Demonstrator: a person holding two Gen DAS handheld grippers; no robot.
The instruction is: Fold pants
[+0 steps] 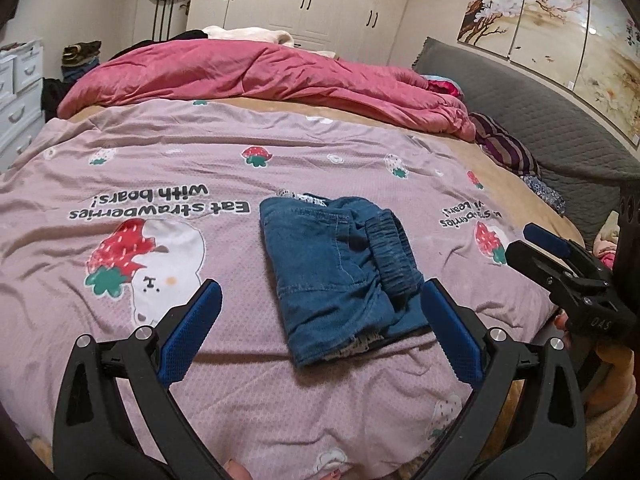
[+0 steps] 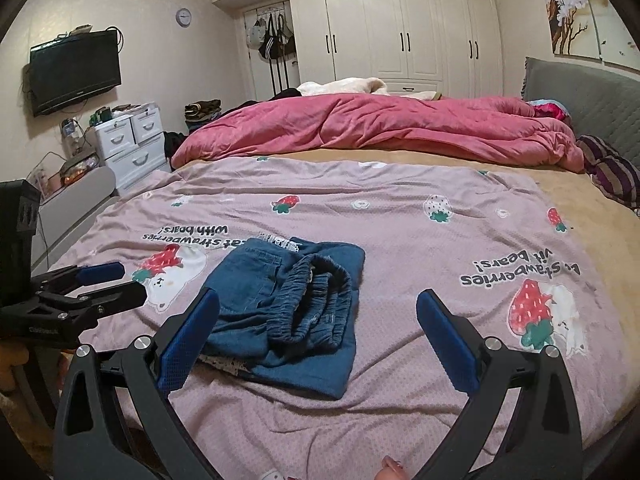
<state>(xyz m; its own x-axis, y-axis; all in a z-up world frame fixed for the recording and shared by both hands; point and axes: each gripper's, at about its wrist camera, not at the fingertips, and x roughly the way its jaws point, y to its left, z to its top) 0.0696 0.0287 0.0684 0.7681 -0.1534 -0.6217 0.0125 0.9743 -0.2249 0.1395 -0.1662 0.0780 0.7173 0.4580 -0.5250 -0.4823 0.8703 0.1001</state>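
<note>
My left gripper [image 1: 320,324] hangs released, its ribbed blue pads spread wide above the pink waffle-textured bedspread [image 1: 224,264]. Between both tools lie the denim pants [image 1: 340,272], folded to a compact rectangle, gathered elastic waistband on top. My right gripper [image 2: 318,336] is likewise released, empty.

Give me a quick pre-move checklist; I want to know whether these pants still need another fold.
1. Blue pants folded into a compact bundle: ok.
2. Elastic waistband tucked in: not ok, it lies bunched on top.
3. Left gripper open and empty: ok.
4. Right gripper open and empty: ok.
5. Strawberry sheet flat beneath: ok, slight wrinkles.
6. Underside layers even: cannot tell.
</note>
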